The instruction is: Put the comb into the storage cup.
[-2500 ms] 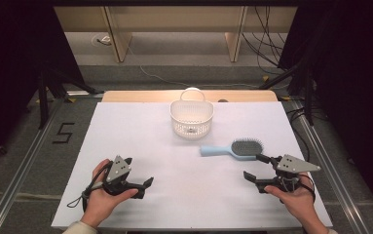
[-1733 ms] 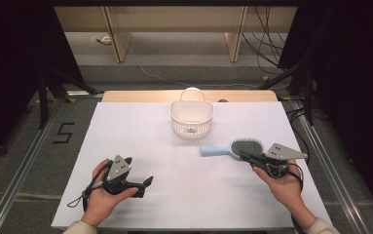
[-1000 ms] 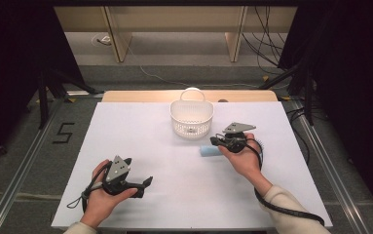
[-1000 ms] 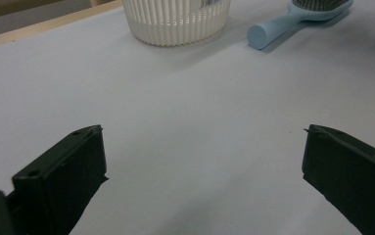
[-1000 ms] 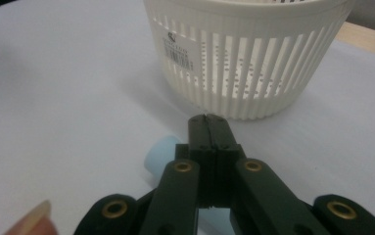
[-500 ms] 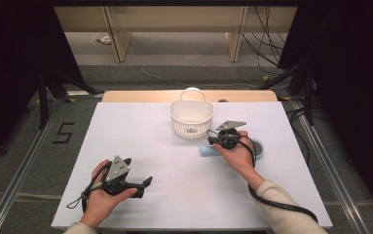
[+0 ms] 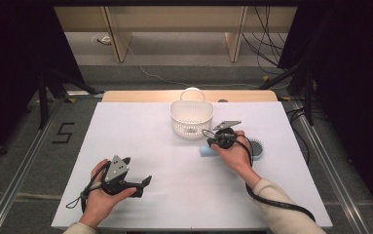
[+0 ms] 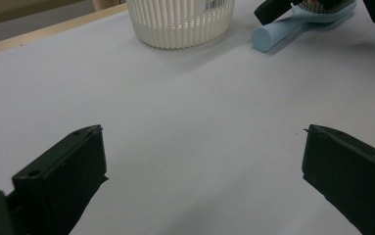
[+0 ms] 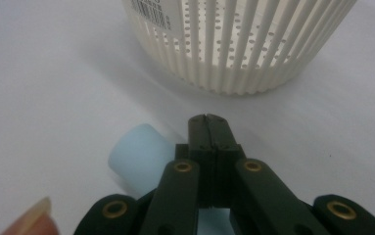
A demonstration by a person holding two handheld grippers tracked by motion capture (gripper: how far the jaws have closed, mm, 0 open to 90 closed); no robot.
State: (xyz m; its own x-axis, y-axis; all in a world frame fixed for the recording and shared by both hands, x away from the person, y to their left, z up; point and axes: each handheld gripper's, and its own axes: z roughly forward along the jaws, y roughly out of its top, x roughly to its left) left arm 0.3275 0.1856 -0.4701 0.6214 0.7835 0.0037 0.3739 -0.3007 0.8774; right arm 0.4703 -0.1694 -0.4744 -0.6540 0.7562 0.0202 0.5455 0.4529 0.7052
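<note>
Left hand-held gripper hasn't moved: parked at the near edge of the surface, jaws wide apart, holding nothing. Right hand-held gripper has swung in from the near right and now sits over the hairbrush handle, jaws pressed together with nothing between them; handle lies beside and under them. Probably lining up a pickup. Basket stands just beyond, apparently empty.

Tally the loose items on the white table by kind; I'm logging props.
White slatted plastic basket with handle: 1
Light blue plastic hairbrush with dark bristles: 1
Total: 2
</note>
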